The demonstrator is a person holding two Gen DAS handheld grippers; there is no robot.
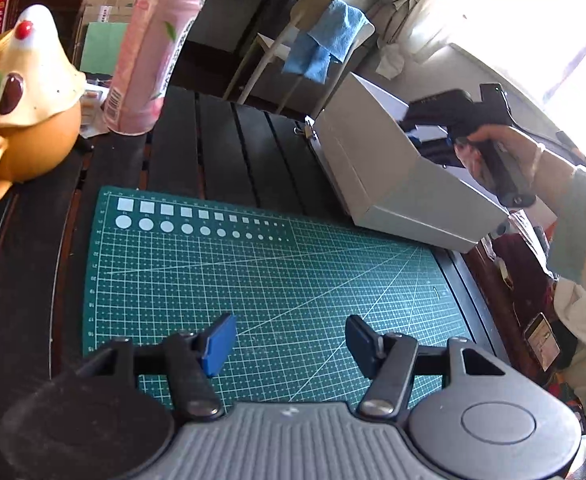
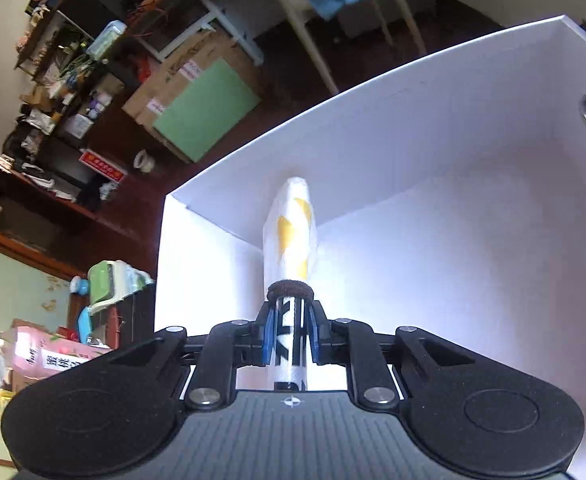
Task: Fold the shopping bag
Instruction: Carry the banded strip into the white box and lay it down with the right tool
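Shopping bag (image 2: 291, 240) sits rolled or folded into a tight, narrow bundle, white with yellow patches and black lettering, cinched by a dark band (image 2: 290, 289) around its middle. The right gripper (image 2: 291, 338) is clamped on the bundle's lower end, blue pads pressing both sides just below the band, and holds it inside the open white box (image 2: 453, 208), pointing toward the box's far corner. Whether it is going in or coming out, one moment cannot settle: a bundle bound like this fits a bag already folded and being stowed, or one being fetched for unfolding and refolding.

Judging by its look, the bag is thin, light and soft, probably slick film or fabric, so it should spring loose once the band slips off. Gripping near the band, where the layers are packed thickest, seems the safest hold; the free tip would likely flop.

Seen from the left wrist, the left gripper (image 1: 291, 344) hangs with its jaws spread wide and nothing between them, above the green cutting mat (image 1: 253, 272) on the dark surface (image 1: 213, 148). Beyond the mat stand the box, a pink bottle (image 1: 153, 52) and an orange teapot (image 1: 25, 128); the person's right hand (image 1: 489, 152) reaches over the box.
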